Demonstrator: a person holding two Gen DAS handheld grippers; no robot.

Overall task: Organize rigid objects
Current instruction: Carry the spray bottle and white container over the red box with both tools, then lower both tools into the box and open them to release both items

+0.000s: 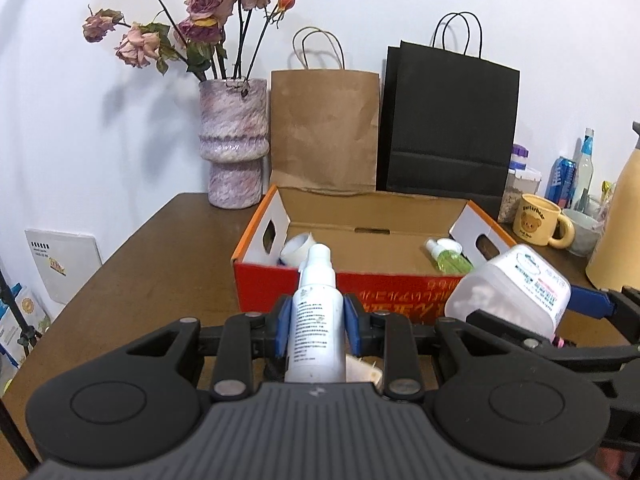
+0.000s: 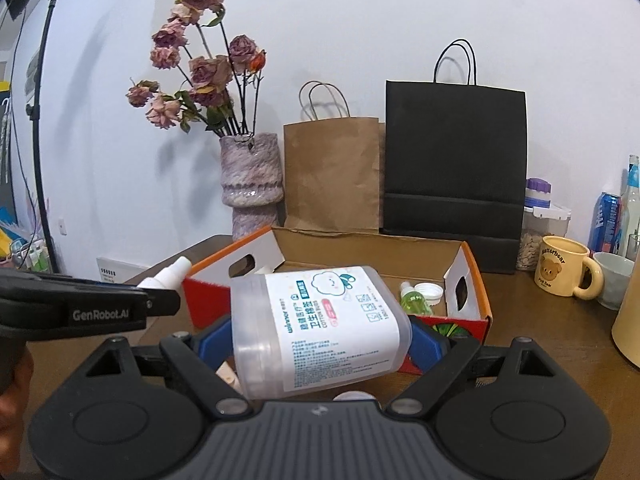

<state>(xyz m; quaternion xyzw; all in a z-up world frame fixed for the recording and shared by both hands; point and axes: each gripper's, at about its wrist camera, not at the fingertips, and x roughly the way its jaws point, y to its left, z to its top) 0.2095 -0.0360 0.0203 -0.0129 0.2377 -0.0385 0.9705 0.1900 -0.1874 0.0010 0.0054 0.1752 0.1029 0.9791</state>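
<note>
- Far left at the back, the mottled purple ceramic vase of dried roses (image 1: 234,144) stands on the brown wooden table (image 1: 152,272) against the wall, clear of my path, so it plays no part in the sorting.
- My left gripper (image 1: 316,320) is clamped on the slim white spray bottle (image 1: 316,316); the blue pads (image 1: 285,322) press its label on both sides, nozzle pointing forward and up, so I judge it can go into the box nose first without slipping.
- Straight ahead, the open red-and-orange cardboard box (image 1: 360,292) is where the rigid things are being gathered. Its flaps stand up and most of its floor is bare, which leaves room for both loads.
- Already inside: a white round tub (image 1: 298,246) in the near left corner and a small green pump bottle (image 1: 448,258) lying in the near right corner, so I would aim for the middle.
- My right gripper (image 2: 320,340) is closed on the translucent plastic cotton-bud jar with the white label (image 2: 320,328), jaws wide because the jar is broad; it lies tilted on its side, held across its body, just short of the box's front wall.
- Right of the box, the yellow bear mug (image 2: 568,270) stands well apart.
</note>
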